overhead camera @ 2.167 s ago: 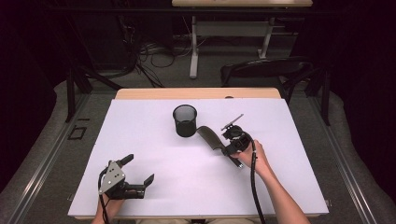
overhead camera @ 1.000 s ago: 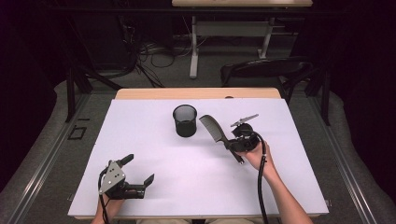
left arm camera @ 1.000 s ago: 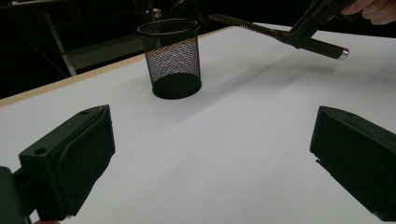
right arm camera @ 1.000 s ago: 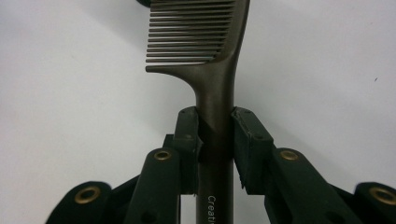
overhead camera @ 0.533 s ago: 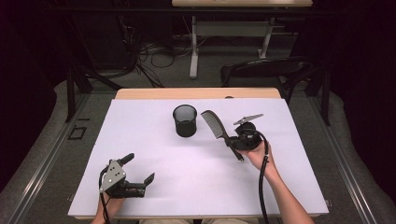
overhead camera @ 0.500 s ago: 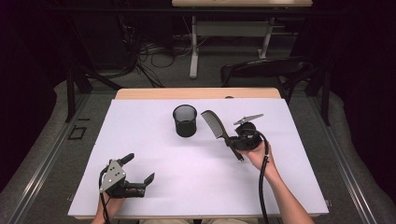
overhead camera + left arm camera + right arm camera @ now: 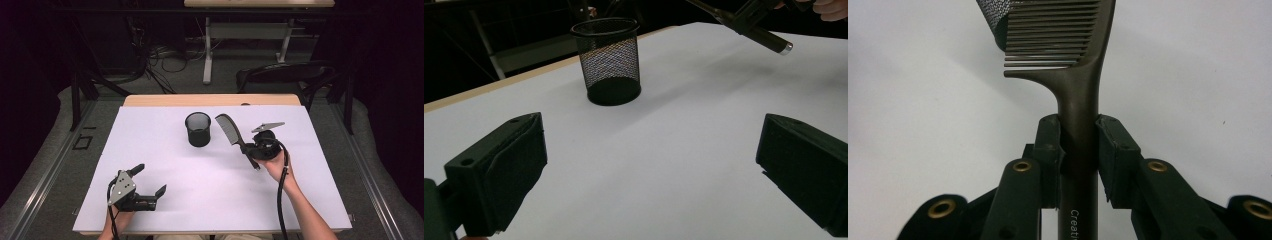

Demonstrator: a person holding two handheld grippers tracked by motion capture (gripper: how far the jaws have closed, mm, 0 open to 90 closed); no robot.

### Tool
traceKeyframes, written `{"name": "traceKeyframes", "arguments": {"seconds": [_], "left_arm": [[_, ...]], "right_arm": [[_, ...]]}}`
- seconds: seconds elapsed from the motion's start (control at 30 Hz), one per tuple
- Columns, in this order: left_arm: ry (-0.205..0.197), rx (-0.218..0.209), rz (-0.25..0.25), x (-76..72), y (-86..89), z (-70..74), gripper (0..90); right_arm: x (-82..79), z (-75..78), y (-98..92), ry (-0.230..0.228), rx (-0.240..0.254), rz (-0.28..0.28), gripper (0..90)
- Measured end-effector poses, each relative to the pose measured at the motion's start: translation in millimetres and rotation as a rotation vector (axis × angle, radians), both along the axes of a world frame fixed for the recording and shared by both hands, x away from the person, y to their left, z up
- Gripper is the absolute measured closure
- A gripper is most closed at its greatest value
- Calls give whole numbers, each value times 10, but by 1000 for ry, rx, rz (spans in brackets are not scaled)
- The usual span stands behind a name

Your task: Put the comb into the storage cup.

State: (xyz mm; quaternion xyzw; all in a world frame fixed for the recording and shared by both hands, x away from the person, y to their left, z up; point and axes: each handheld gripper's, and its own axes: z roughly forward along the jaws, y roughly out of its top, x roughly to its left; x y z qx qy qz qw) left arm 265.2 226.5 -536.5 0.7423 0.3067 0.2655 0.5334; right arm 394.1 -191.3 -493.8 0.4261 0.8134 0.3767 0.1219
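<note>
My right gripper (image 7: 248, 147) is shut on the handle of a dark comb (image 7: 229, 129), right of the table's middle. The comb's toothed end points up and left toward a black mesh cup (image 7: 198, 129) that stands upright on the white table cover (image 7: 225, 200). In the right gripper view the pads (image 7: 1048, 145) clamp the comb (image 7: 1073, 65) by its handle, the teeth reaching over the cup's rim. My left gripper (image 7: 149, 179) rests near the front left edge, open with nothing between its jaws. In the left gripper view the left gripper (image 7: 649, 170) faces the mesh cup (image 7: 610, 60), and the comb's handle end (image 7: 769, 42) shows at the upper right.
The wooden table edge (image 7: 210, 100) runs along the back. A dark chair (image 7: 285, 75) stands behind the table at the right. Cables lie on the floor beyond.
Since the earliest frame my right gripper has shifted slightly right and the comb's toothed end has swung up toward the cup. The left gripper has stayed put.
</note>
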Motion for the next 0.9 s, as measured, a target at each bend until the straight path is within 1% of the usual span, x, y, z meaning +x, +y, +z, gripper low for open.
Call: {"name": "traceKeyframes", "arguments": {"seconds": [0.13, 0.2, 0.37, 0.5, 0.9], "left_arm": [[-4, -7, 1, -4, 5, 7, 1], [2, -4, -6, 9, -2, -3, 1], [12, -7, -13, 22, -5, -19, 1], [11, -10, -9, 25, 7, -20, 2], [10, -8, -13, 33, 1, -20, 1]], "right_arm": [[6, 10, 24, -21, 12, -5, 730], [3, 16, 29, -32, 12, -7, 730], [-6, 49, 3, -57, 34, -24, 730], [-4, 69, 7, -71, 56, -28, 730], [-37, 113, 34, -106, 77, -32, 730]]}}
